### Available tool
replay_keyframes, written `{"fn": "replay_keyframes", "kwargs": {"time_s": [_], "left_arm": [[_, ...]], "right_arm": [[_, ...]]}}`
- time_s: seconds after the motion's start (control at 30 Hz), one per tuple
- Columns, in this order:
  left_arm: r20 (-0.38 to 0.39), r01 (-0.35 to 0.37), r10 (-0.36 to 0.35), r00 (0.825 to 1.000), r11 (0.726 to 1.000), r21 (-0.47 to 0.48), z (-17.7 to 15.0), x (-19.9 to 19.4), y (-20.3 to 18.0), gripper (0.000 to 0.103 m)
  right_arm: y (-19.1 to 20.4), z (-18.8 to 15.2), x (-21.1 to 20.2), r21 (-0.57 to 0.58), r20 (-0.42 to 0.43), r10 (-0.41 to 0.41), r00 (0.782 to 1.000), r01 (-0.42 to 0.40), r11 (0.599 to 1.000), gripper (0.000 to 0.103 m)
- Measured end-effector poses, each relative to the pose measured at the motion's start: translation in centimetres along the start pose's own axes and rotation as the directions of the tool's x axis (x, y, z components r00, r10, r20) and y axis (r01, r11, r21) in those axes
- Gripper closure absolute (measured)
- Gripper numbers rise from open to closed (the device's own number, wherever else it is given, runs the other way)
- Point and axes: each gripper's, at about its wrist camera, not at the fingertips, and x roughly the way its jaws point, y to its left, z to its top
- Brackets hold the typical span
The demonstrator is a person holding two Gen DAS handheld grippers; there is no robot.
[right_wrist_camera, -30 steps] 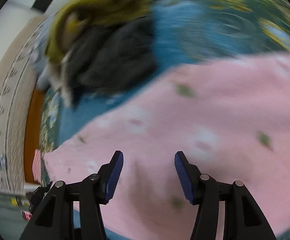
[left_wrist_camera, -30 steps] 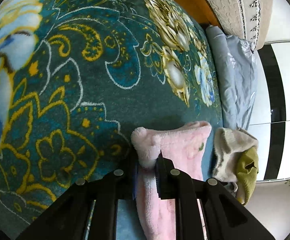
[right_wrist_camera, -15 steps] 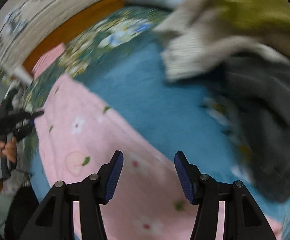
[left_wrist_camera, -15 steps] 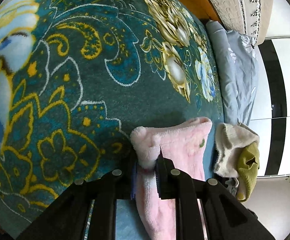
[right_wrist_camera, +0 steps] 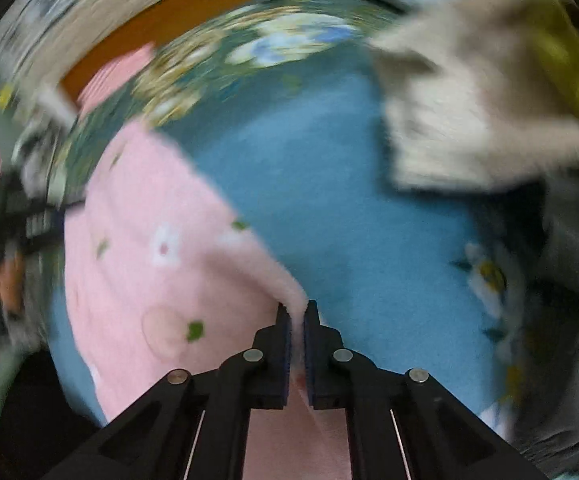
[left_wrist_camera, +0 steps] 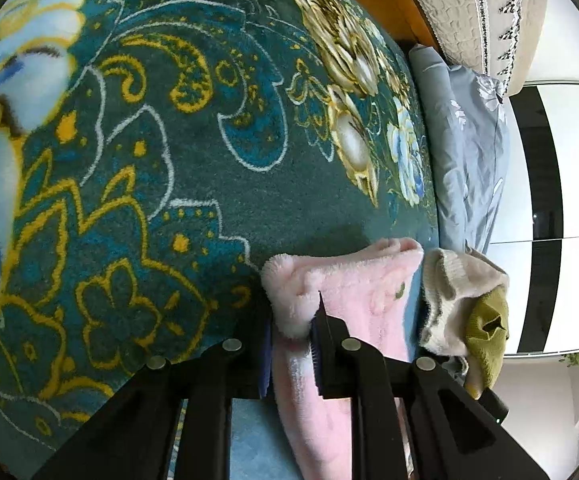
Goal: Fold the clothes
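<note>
The left gripper [left_wrist_camera: 293, 344] is clamped on a fluffy corner of the pink garment [left_wrist_camera: 353, 300], which bunches up between its jaws over the patterned blanket [left_wrist_camera: 161, 152]. To the right lies a heap of clothes [left_wrist_camera: 465, 308], beige and olive. The right gripper [right_wrist_camera: 297, 340] is pinched tight on another edge of the pink garment [right_wrist_camera: 161, 264], which spreads off to its left across the blue cover [right_wrist_camera: 329, 200]; this view is blurred.
</note>
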Motion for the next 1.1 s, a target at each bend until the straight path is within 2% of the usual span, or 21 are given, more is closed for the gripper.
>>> {"fn": "replay_keyframes", "kwargs": {"time_s": [0.07,0.13,0.17,0.2,0.27,0.37,0.47,0.53,0.6,0.7,0.73,0.8,0.83,0.9,0.93,0.97,1.1], "left_arm": [[0.000,0.007,-0.007,1.000,1.000,-0.016,0.0,0.1,0.3,0.086],[-0.002,0.005,-0.005,1.000,1.000,-0.018,0.1,0.0,0.2,0.086],[-0.004,0.000,-0.001,1.000,1.000,-0.014,0.1,0.0,0.1,0.086],[-0.006,-0.006,0.006,1.000,1.000,-0.007,0.1,0.0,0.0,0.086],[-0.006,-0.016,0.016,1.000,1.000,-0.002,0.2,-0.2,-0.2,0.086],[0.021,-0.048,0.048,0.999,0.999,-0.002,0.4,-0.9,-0.8,0.086],[0.063,-0.104,0.107,0.992,0.993,-0.050,0.6,-1.7,-1.2,0.089],[0.062,-0.137,0.142,0.988,0.988,-0.071,0.6,-1.9,-1.6,0.091],[0.067,-0.160,0.163,0.984,0.986,-0.049,0.4,-2.0,-2.6,0.092],[0.070,-0.163,0.162,0.984,0.987,0.009,0.0,-2.4,-4.4,0.092],[0.070,-0.162,0.160,0.985,0.986,0.023,-0.1,-2.5,-4.9,0.092],[0.095,-0.112,0.113,0.989,0.994,-0.009,0.0,-3.6,-4.7,0.092],[0.115,-0.080,0.083,0.990,0.996,-0.031,0.0,-4.4,-4.5,0.091],[0.139,-0.058,0.064,0.988,0.997,-0.047,-0.1,-5.3,-3.9,0.081],[0.151,-0.047,0.055,0.987,0.997,-0.055,-0.1,-5.8,-3.6,0.066],[0.142,-0.051,0.057,0.988,0.998,-0.047,-0.3,-5.8,-3.4,0.055],[0.021,-0.053,0.052,0.998,0.998,0.045,-1.7,-4.0,-3.0,0.049]], "right_arm": [[0.2,-0.4,0.6,-0.009,-0.022,-0.019,1.000,0.018,1.000,0.092],[0.5,-0.7,-0.8,0.010,0.018,-0.035,0.999,0.035,0.999,0.085],[0.6,-0.9,-1.6,0.023,0.040,-0.042,0.998,0.042,0.999,0.074],[0.6,-1.4,-2.9,0.048,0.086,-0.048,0.995,0.044,0.998,0.068],[0.4,-3.1,-5.8,0.118,0.172,-0.062,0.983,0.042,0.992,0.065],[-1.1,-7.4,-9.2,0.264,0.240,-0.093,0.966,0.028,0.964,0.062],[-4.2,-14.0,-11.3,0.449,0.240,-0.129,0.962,0.008,0.894,0.062],[-6.2,-18.3,-12.7,0.563,0.235,-0.152,0.960,-0.007,0.827,0.062],[-7.8,-22.4,-14.1,0.653,0.237,-0.176,0.955,-0.023,0.757,0.062],[-9.0,-28.3,-16.5,0.743,0.272,-0.211,0.939,-0.066,0.666,0.062],[-9.2,-29.4,-17.1,0.757,0.285,-0.218,0.933,-0.080,0.649,0.062],[-9.4,-31.4,-18.0,0.773,0.302,-0.234,0.924,-0.093,0.627,0.062],[-9.0,-31.7,-17.9,0.776,0.304,-0.238,0.923,-0.095,0.624,0.062],[-8.2,-31.8,-17.1,0.779,0.306,-0.238,0.922,-0.099,0.619,0.062],[-7.8,-31.6,-16.5,0.780,0.306,-0.234,0.923,-0.102,0.617,0.062],[-7.6,-31.5,-16.0,0.781,0.305,-0.229,0.925,-0.105,0.615,0.062],[-7.2,-30.5,-15.0,0.776,0.310,-0.198,0.930,-0.127,0.618,0.062]]}}
